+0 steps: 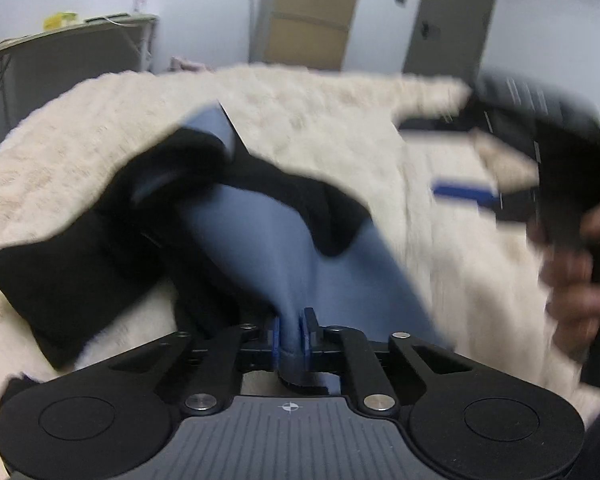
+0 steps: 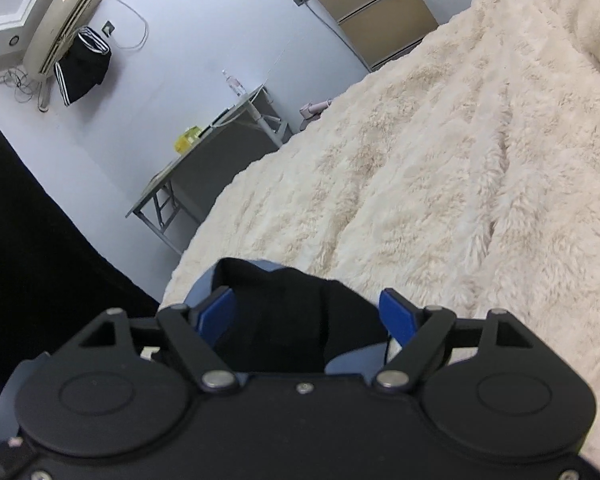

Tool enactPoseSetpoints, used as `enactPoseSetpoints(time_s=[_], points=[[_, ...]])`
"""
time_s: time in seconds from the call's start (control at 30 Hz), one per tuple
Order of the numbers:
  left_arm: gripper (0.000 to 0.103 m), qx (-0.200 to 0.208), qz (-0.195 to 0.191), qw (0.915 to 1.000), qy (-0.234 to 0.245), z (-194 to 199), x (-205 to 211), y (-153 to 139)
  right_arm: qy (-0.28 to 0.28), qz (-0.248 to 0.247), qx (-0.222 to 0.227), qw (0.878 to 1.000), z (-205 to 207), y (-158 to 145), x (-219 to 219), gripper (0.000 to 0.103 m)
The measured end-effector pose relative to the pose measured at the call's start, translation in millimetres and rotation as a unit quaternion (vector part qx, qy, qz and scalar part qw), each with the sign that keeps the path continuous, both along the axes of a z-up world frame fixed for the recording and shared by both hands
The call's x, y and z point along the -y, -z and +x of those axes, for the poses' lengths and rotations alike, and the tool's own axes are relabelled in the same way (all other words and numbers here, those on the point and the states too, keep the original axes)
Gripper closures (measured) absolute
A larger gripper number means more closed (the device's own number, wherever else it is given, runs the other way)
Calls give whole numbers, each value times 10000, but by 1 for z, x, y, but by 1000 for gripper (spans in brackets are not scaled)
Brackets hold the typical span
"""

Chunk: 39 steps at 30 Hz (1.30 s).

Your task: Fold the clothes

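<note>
Left claw (image 1: pixel 294 330) is pressed together on a blue fold of the black-and-blue garment (image 1: pixel 260 236), which trails forward and to the left from it across the cream fleece bed cover (image 1: pixel 308 104). Right claw (image 2: pixel 308 312) is spread, its blue pads (image 2: pixel 216 306) either side of a bunched corner of the cloth without pinching it. Judging by that, the right one is nearest the next grip.

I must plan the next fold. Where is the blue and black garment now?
In the left wrist view the garment lies mid-frame on the cream blanket, one blue end pinched in the left gripper, with the right gripper open around another part.
</note>
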<state>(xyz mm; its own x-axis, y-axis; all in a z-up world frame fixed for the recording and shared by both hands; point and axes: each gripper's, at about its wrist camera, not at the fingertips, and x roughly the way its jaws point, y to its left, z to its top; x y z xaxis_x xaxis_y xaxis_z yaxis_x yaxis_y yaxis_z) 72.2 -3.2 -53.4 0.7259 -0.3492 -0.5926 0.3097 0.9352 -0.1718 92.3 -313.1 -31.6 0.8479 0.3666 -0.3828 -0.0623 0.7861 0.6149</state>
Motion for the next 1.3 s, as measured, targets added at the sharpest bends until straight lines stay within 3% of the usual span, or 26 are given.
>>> enactPoseSetpoints(time_s=[0.17, 0.27, 0.43, 0.53, 0.57, 0.63, 0.67, 0.77, 0.87, 1.0, 1.1, 1.27, 1.3], points=[[96, 627, -410, 9951, -642, 3, -56, -53, -225, -171, 156, 9995, -3, -10, -5, 22], [99, 1033, -384, 9890, -989, 3, -79, -82, -687, -298, 514, 9959, -12, -23, -17, 22], [96, 1244, -330, 9828, -1324, -8, -113, -116, -1206, -934, 747, 9855, -18, -31, -44, 20], [69, 1192, -273, 9842, -1283, -19, -117, -116, -1383, -1360, 773, 9780, -19, -31, -60, 20], [64, 1224, -160, 9845, -1248, -27, -116, -113, -1437, -1558, 808, 9739, -21, -31, -67, 20], [62, 1165, -53, 9855, -1235, -39, -120, -103, -1571, -1885, 858, 9656, -24, -31, -81, 20], [56, 1106, -4, 9862, -1236, -46, -123, -94, -1669, -1946, 849, 9629, -26, -29, -88, 20], [47, 807, -312, 9872, -1340, -55, -135, -63, -1883, -1694, 691, 9649, -30, -18, -103, 19], [44, 639, -447, 9879, -1344, -67, -147, -34, -1961, -2016, 781, 9565, -40, -12, -125, 19], [42, 565, -341, 9905, -1205, -79, -149, -6, -2230, -3115, 1147, 9166, -63, 0, -180, 19], [39, 631, -247, 9905, -1196, -79, -157, -3, -2472, -3281, 1108, 9050, -67, 6, -205, 19], [36, 888, -390, 9858, -1373, -82, -188, -12, -2392, -4539, 1745, 8404, -79, 15, -277, 12], [36, 884, -486, 9850, -1402, -84, -195, -13, -2410, -4682, 1767, 8315, -78, 18, -288, 3]])
